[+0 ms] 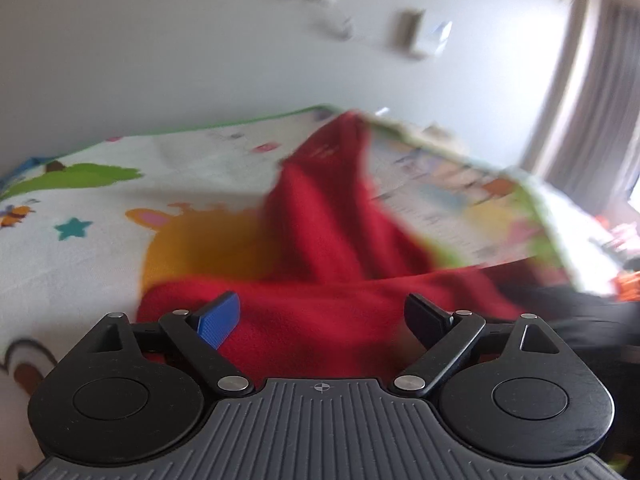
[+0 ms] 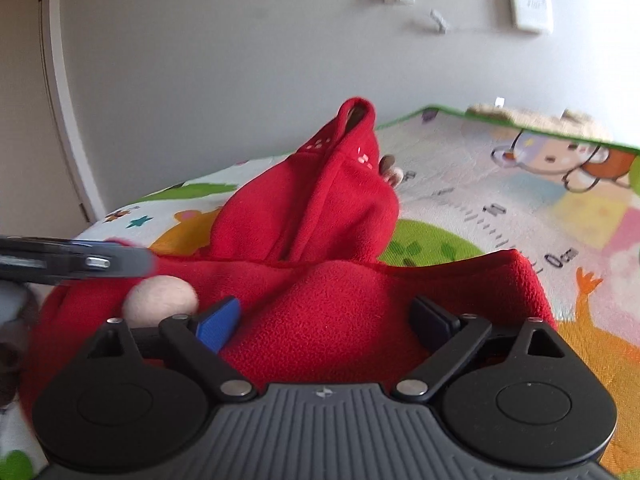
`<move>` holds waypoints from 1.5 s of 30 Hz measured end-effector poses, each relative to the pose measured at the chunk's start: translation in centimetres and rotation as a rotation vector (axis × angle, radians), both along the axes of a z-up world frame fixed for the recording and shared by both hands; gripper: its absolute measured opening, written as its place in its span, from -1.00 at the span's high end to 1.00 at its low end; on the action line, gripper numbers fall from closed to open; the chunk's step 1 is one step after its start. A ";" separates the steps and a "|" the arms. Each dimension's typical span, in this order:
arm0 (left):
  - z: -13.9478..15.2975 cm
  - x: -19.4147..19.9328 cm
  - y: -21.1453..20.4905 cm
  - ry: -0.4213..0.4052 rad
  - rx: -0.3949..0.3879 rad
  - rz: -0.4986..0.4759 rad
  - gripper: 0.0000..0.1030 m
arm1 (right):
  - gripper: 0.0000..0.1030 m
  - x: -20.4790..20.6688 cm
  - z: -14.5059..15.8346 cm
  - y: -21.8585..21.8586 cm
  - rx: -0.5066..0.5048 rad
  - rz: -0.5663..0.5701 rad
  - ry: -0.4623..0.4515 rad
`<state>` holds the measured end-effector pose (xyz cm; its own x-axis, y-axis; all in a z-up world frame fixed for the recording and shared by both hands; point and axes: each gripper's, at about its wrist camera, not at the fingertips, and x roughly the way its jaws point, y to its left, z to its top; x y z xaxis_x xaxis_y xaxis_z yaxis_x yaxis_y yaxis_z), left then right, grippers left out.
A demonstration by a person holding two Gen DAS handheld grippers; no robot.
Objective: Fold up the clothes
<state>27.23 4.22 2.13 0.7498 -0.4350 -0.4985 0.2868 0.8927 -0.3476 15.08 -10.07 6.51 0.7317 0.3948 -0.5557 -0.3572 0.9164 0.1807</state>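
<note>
A red fleece garment (image 1: 320,248) lies bunched on a colourful cartoon play mat (image 1: 80,240). In the left wrist view my left gripper (image 1: 322,320) is open just above its near fold, with fleece between the spread fingers. In the right wrist view the same red garment (image 2: 328,280) rises to a peak at a cuff or hood end (image 2: 356,120). My right gripper (image 2: 324,320) is open over the near edge of the fleece. The left gripper (image 2: 80,262) shows blurred at the left, over the garment's left side.
The mat (image 2: 520,208) reaches a white wall with sockets (image 2: 532,4). A pale round shape (image 2: 160,300) sits by the right gripper's left finger. Curtains (image 1: 592,120) hang at the right. Dark and orange items (image 1: 628,280) lie beyond the mat's right edge.
</note>
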 end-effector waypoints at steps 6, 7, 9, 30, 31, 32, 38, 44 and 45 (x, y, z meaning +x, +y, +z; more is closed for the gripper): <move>-0.3 -5.0 -1.8 0.199 -0.242 -0.323 -0.87 | -1.00 3.2 5.9 -4.1 0.105 0.095 0.038; -1.1 -5.0 -2.4 0.255 -0.262 -0.355 -0.87 | -1.00 4.5 6.2 -4.3 0.083 0.134 0.062; -2.8 -4.7 -3.4 0.361 -0.285 -0.374 -0.87 | -1.00 7.6 5.4 -4.6 0.070 0.180 0.152; -2.6 1.1 6.6 0.359 -0.173 0.068 -0.87 | -1.00 -1.5 -3.6 0.9 0.288 0.428 0.444; -2.3 1.4 7.3 0.336 -0.137 0.102 -0.87 | -1.00 -2.8 -3.5 2.6 0.262 0.461 0.426; -2.0 1.6 8.0 0.313 -0.099 0.138 -0.87 | -1.00 -4.1 -3.2 4.6 0.199 0.491 0.386; 0.0 1.8 10.1 0.250 -0.052 0.197 -0.87 | -1.00 -7.7 -0.3 8.4 -0.030 0.580 0.235; -1.5 1.1 8.9 0.261 -0.056 0.150 -0.87 | -1.00 -6.6 3.9 0.5 -0.006 0.372 0.174; -2.0 1.0 8.8 0.270 -0.059 0.142 -0.87 | -1.00 -5.9 4.4 -0.6 0.017 0.317 0.168</move>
<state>28.23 13.01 0.17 0.6493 -0.3693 -0.6649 0.0511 0.8934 -0.4463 9.16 -10.64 10.89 0.4701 0.5980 -0.6491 -0.5873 0.7610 0.2757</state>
